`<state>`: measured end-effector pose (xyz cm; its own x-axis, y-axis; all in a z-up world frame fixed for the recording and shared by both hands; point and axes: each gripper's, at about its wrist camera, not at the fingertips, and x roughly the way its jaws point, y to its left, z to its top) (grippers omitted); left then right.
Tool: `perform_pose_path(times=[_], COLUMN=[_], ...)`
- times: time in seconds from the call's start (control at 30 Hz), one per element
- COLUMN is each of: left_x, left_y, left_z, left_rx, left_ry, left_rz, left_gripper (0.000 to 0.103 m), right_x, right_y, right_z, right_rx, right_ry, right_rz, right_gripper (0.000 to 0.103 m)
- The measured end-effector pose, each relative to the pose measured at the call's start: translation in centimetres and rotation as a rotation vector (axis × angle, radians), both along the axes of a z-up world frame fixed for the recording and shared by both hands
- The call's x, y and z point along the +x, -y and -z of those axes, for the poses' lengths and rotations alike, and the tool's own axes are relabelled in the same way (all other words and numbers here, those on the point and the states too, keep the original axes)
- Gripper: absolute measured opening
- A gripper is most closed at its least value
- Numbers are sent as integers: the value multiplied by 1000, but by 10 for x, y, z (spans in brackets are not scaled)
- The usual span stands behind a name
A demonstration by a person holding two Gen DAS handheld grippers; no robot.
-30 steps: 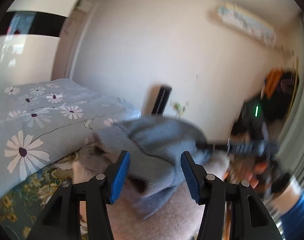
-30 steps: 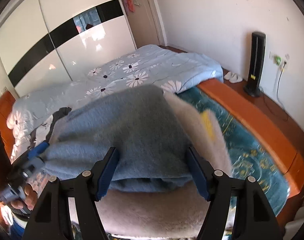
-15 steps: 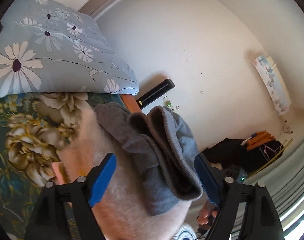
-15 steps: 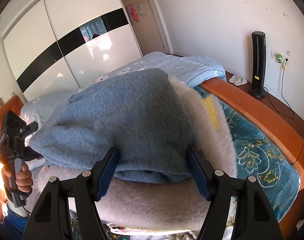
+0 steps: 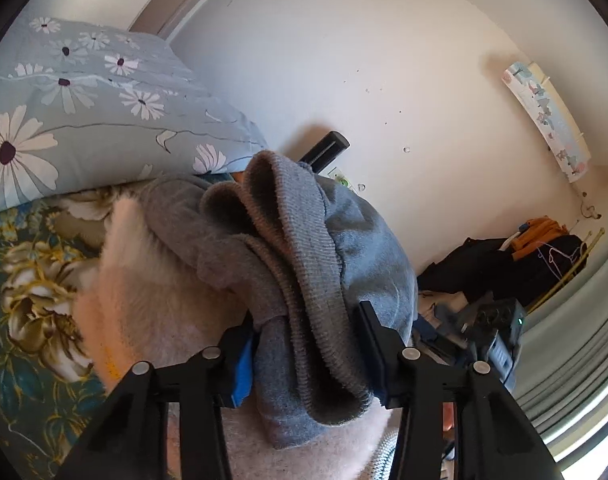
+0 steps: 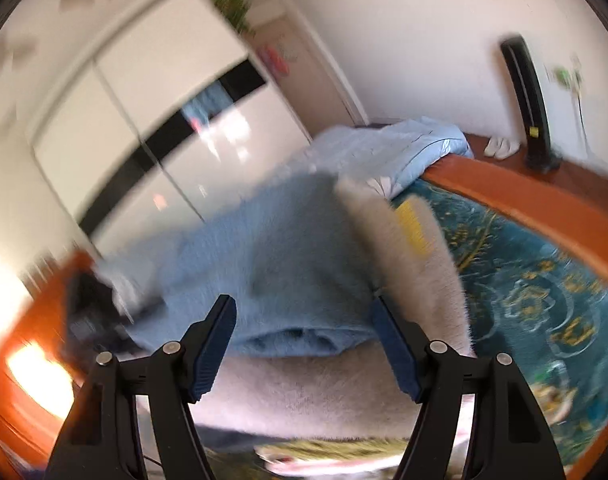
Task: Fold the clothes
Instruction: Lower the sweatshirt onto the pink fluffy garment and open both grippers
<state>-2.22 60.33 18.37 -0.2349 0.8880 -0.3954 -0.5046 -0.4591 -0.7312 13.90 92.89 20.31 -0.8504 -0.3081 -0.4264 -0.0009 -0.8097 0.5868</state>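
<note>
A folded blue-grey knit sweater [image 5: 304, 264] lies on a fluffy cream garment [image 5: 151, 312], both lifted over the bed. My left gripper [image 5: 308, 352] is shut on the sweater's bunched ribbed edge, which fills the gap between its fingers. In the right wrist view the sweater [image 6: 279, 264] and the cream garment [image 6: 320, 396] fill the centre. My right gripper [image 6: 304, 344] is open, its fingers astride the sweater's folded edge. The view is motion-blurred.
The bed has a teal floral cover [image 5: 27, 320] and a blue daisy duvet [image 5: 83, 120], with an orange wooden frame [image 6: 536, 200]. A black tower heater [image 6: 528, 104] stands by the wall. A white-and-black wardrobe [image 6: 151, 120] stands behind. Clothes are piled at the window [image 5: 536, 256].
My left gripper has closed from wide open onto the sweater's ribbed edge. The right gripper has swung and tilted, blurring its view; it stays open around the sweater.
</note>
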Motion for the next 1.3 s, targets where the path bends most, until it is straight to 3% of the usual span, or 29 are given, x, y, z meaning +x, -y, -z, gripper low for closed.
perform_pose_path(times=[0.13, 0.23, 0.33, 0.47, 0.53, 0.57, 0.6, 0.7, 0.87, 0.97, 1.07, 1.2, 1.3], left_x=[2, 4, 5, 6, 7, 7, 8, 19, 45, 43, 35, 33, 39], left_y=[2, 3, 3, 4, 5, 5, 6, 9, 24, 18, 13, 26, 43], left_z=[0, -2, -3, -5, -7, -9, -11, -26, -41, -30, -11, 4, -9], left_rx=[8, 7, 6, 17, 21, 23, 25, 57, 162, 126, 71, 94, 49], left_ry=[-12, -22, -24, -40, -47, -54, -63, -104, -147, -138, -116, -42, -118], left_rz=[2, 10, 18, 21, 15, 11, 10, 29, 100, 98, 66, 139, 128], left_gripper=[48, 48, 48, 47, 44, 42, 42, 40, 40, 40, 44, 51, 55], right_x=[-24, -37, -54, -56, -60, -60, -58, -46, -15, -9, -19, -18, -15], right_y=[-27, -31, -26, -12, 0, 4, 6, 11, 19, 11, 4, 0, 2], right_z=[16, 17, 18, 16, 14, 12, 9, -9, -39, -25, 9, 29, 26], right_rx=[-206, -296, -243, -211, -139, -111, -104, -97, -51, -74, -85, -138, -107], right_ry=[26, -36, 20, 17, 60, 72, 73, 20, -85, -62, 42, 63, 69], right_rz=[31, -8, 1, -51, -50, -50, -50, -57, -129, -119, -70, -72, -72], right_gripper=[81, 82, 82, 82, 74, 56, 47, 30, 29, 29, 34, 43, 44])
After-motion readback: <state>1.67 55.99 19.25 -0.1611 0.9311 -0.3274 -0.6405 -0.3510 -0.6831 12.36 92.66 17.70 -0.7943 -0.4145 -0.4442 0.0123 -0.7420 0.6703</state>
